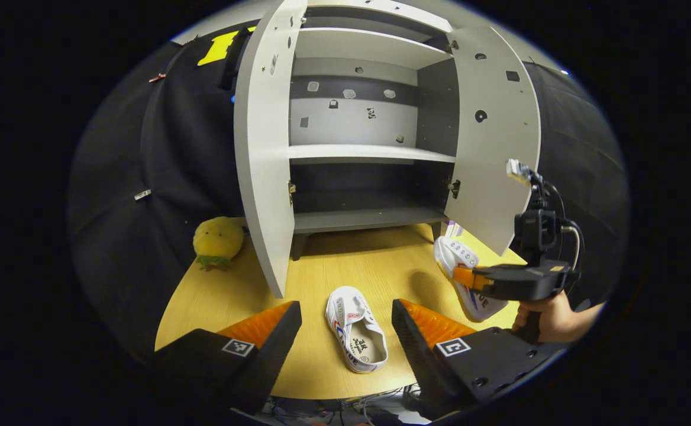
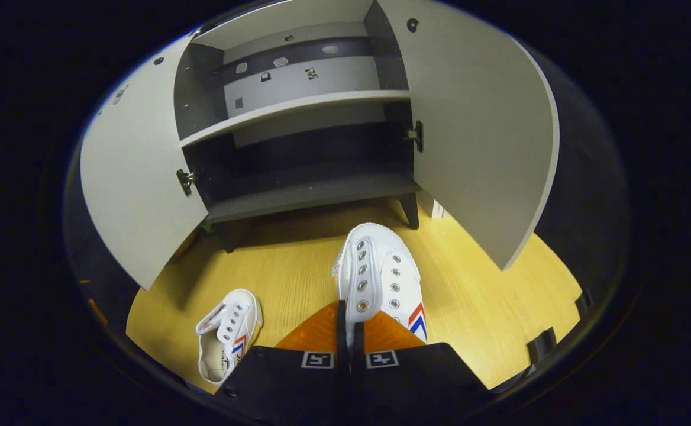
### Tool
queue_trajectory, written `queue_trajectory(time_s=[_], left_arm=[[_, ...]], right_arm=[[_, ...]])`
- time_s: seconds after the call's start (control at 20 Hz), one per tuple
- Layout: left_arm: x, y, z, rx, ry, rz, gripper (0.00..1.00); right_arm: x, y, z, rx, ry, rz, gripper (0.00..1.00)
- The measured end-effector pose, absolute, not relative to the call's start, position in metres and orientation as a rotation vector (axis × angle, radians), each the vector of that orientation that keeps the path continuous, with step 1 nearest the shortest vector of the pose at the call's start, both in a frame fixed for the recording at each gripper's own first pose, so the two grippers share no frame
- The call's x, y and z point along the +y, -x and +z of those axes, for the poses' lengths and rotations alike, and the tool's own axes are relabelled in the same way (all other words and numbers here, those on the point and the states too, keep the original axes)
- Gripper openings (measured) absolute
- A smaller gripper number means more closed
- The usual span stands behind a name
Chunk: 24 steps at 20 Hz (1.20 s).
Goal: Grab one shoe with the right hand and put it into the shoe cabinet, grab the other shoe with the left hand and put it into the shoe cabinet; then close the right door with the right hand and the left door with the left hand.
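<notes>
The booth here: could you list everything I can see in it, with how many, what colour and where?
Shoe cabinet: one, pale grey with darker shelves, at the back of the floor, nothing on its shelves.
Cabinet doors: two, pale grey, both swung open; left door, right door.
Shoes: two, white with red and blue stripes; one on the floor, one lifted in front of the cabinet.
Soft toy: one, yellow, left of the cabinet.
Floor: light wood.
Left hand-held gripper: open, around the floor shoe, not touching.
Right hand-held gripper: shut on the lifted shoe.
Person's hand: one, holding the right one.
</notes>
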<state>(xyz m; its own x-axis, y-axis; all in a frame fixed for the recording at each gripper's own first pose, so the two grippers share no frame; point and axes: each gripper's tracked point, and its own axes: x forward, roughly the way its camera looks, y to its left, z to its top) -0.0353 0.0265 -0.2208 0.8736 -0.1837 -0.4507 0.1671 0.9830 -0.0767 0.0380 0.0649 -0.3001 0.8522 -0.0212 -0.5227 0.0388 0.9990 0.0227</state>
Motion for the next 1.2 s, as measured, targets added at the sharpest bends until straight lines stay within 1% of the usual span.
queue_trajectory(time_s=[0.15,0.4,0.5,0.75,0.85,1.0,1.2], left_arm=[[0.025,0.031,-0.205,0.412,-0.007,-0.194,0.95],[0.022,0.029,-0.18,0.341,0.047,-0.22,0.95],[0.025,0.027,-0.176,0.328,0.05,-0.224,0.95],[0.04,0.026,-0.17,0.316,0.034,-0.214,0.95],[0.047,0.025,-0.164,0.313,0.036,-0.198,0.95],[0.059,0.019,-0.153,0.291,0.0,-0.161,0.95],[0.073,0.01,-0.146,0.288,0.052,-0.114,0.95]], right_arm=[[0.075,-0.052,-0.252,0.479,0.004,-0.012,0.05],[0.099,-0.083,-0.169,0.358,0.061,0.034,0.05],[0.111,-0.102,-0.13,0.311,0.067,0.048,0.05],[0.126,-0.159,-0.06,0.208,0.133,0.062,0.05],[0.13,-0.183,-0.031,0.15,0.121,0.065,0.05],[0.13,-0.219,-0.003,0.11,0.146,0.062,0.05],[0.13,-0.274,0.015,0.109,0.208,0.077,0.05]])
